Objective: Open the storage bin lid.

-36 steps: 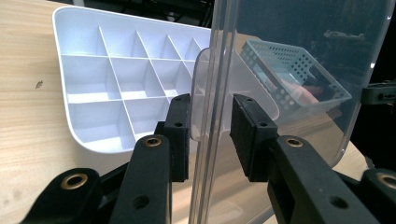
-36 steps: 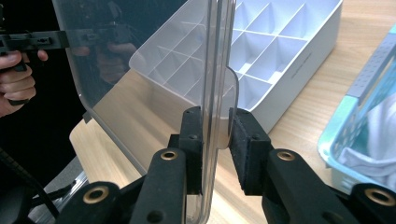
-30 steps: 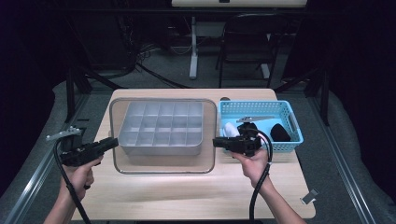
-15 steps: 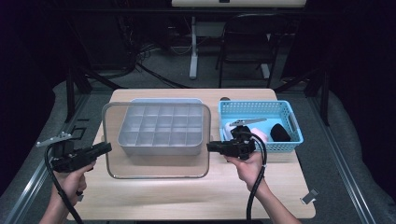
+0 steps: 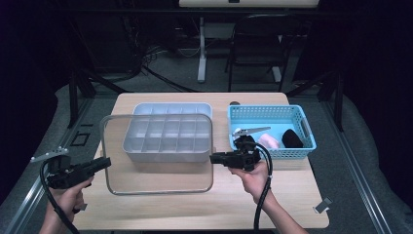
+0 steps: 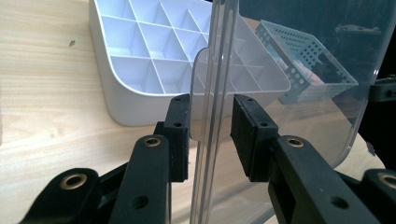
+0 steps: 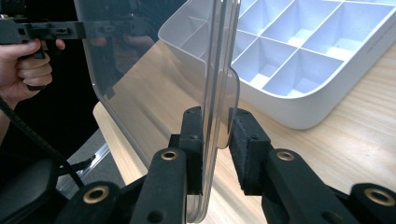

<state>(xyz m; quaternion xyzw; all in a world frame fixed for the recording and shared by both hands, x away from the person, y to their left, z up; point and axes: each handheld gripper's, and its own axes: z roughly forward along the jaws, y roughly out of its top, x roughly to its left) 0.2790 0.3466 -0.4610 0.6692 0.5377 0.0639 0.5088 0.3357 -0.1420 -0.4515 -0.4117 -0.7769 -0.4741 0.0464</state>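
Note:
A clear plastic lid (image 5: 157, 178) hangs over the near part of the table, partly above the pale grey divided tray (image 5: 165, 155). My left gripper (image 5: 108, 163) is shut on the lid's left edge and my right gripper (image 5: 213, 158) on its right edge. In the left gripper view the left gripper (image 6: 212, 133) has the lid's rim and tab (image 6: 208, 100) between its pads, with the tray (image 6: 135, 70) beyond. In the right gripper view the right gripper (image 7: 217, 142) clamps the lid's edge (image 7: 219, 65), and the tray (image 7: 303, 60) lies to the right.
A blue slotted basket (image 5: 272, 112) stands right of the tray, holding a pink item (image 5: 269, 142), a black item (image 5: 291, 138) and a metal tool (image 5: 252, 130). Bare wood lies along the table's near edge (image 5: 195, 214). The other hand (image 7: 28, 65) shows through the lid.
Both grippers, with the lid between them, have moved toward the near edge and slightly left, and a little lower. The lid now covers less of the tray.

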